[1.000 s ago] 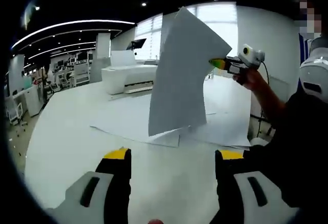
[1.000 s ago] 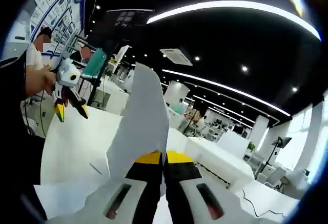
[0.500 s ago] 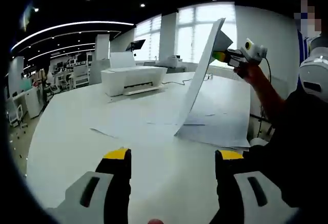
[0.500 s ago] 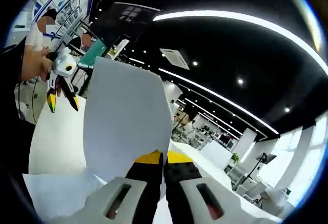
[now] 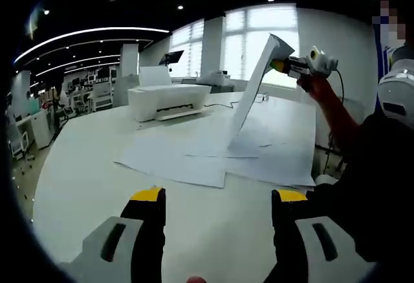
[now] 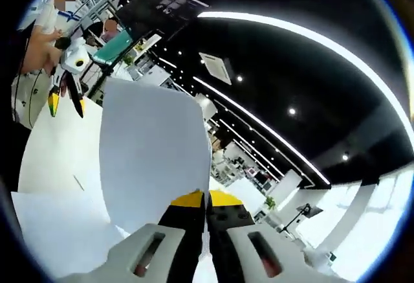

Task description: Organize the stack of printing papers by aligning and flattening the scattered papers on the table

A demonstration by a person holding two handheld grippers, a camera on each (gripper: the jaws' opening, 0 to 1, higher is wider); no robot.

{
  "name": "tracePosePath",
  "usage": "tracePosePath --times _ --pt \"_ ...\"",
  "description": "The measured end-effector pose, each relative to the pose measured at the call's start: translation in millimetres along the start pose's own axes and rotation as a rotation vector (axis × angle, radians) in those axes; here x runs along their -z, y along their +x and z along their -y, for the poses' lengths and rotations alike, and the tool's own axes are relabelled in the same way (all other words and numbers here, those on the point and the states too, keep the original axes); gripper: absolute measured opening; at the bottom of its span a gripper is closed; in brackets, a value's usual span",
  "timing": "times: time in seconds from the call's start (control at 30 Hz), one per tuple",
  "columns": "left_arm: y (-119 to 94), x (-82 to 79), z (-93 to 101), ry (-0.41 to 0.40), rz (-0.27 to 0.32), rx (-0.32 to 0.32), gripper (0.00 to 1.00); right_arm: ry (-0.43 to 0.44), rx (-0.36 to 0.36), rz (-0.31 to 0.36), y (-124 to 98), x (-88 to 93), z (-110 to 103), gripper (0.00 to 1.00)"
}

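Bench: white and broad; it carries everything you are working on.
Printer: white, standing at the far left of the bench, well apart from the papers.
Left gripper: you hold it low over the near edge of the bench, jaws spread wide with nothing between them. In the right gripper view it appears at upper left, jaws parted.
Scattered papers: several white sheets lie flat and overlapping at mid-bench, edges not squared to one another.
Lifted sheet: one white sheet stands steeply tilted, its lower edge touching the flat papers, its top corner pinched. In the right gripper view it rises curved, directly ahead of the jaws.
Right gripper: you hold it raised at the right, above the papers; its yellow-tipped jaws are clamped tight on the lifted sheet's corner.
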State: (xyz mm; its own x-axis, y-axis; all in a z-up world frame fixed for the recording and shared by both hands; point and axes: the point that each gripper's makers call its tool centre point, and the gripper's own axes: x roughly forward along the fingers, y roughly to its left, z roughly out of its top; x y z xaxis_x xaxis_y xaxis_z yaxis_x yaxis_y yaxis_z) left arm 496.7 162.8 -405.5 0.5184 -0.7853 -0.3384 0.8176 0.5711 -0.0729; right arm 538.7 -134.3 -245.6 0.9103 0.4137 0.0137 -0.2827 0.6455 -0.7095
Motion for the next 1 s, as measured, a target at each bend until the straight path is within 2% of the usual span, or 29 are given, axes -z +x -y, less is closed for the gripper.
tracePosePath --times 0.27,0.43,0.53,0.73,1.0 --pt "1 3.1 0.0 -0.009 -0.002 -0.001 0.70 -0.075 0.049 -0.049 -5 9.9 22 0.00" --pt "3 1.7 1.9 -0.007 -0.001 0.003 0.70 -0.107 0.055 -0.059 -7 10.3 26 0.00" --pt "3 -0.4 2.3 -0.003 0.001 0.002 0.70 -0.169 0.057 -0.079 -8 9.4 26 0.00" --pt "3 -2.1 3.3 0.000 0.003 0.002 0.71 -0.315 0.030 -0.109 -5 3.2 17 0.00" --pt "1 -8.4 3.2 0.014 0.015 -0.007 0.74 -0.399 -0.048 -0.100 -2 -5.5 -4 0.00"
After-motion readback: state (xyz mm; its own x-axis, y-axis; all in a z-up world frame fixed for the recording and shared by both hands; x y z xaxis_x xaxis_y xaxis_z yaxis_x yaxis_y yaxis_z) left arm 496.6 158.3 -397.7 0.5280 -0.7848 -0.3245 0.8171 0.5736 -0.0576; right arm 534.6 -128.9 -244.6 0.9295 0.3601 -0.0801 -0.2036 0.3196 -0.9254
